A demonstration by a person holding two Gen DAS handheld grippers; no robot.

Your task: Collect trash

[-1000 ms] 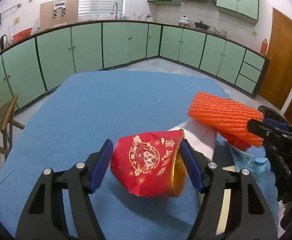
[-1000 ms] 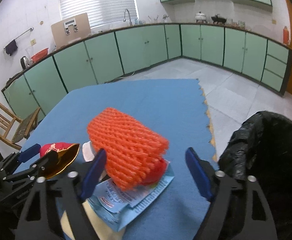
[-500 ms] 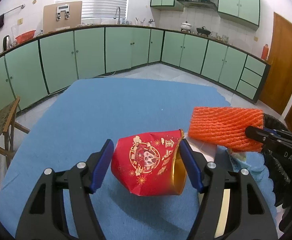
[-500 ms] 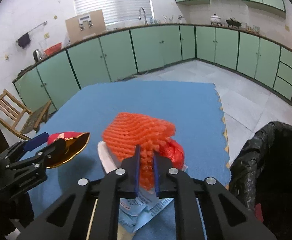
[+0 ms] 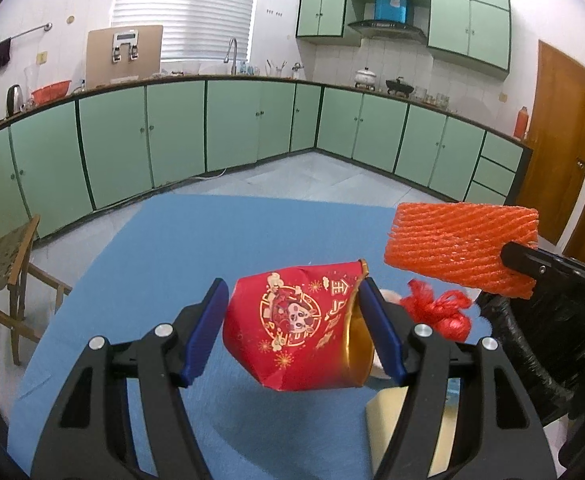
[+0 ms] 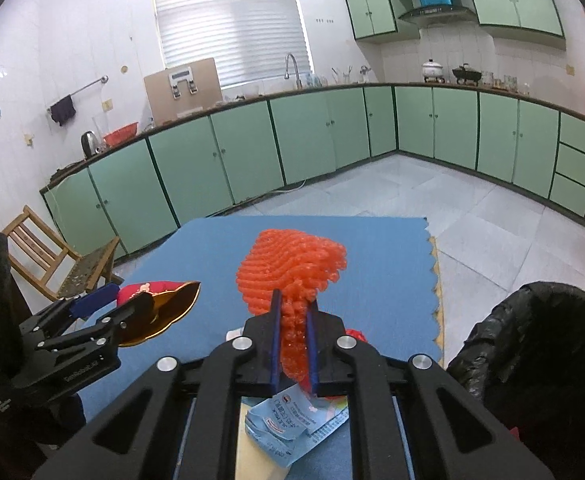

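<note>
A crumpled red paper cup with a gold inside hangs above the blue tablecloth, and my left gripper is shut on it, one blue pad on each side. My right gripper is shut on an orange foam net sleeve, squeezed flat between the pads and sticking out ahead of them. The left wrist view shows the same foam net lifted at the right, with the right gripper behind it. In the right wrist view the left gripper holds the cup at the left.
A black bag-lined bin stands off the table's right edge. On the cloth lie a red mesh bag, a light blue wrapper and a pale flat piece. A wooden chair stands to the left.
My right gripper closed on the orange foam net and lifted it off the table. Both grippers rose; the red cup went up in the left gripper's grip.
</note>
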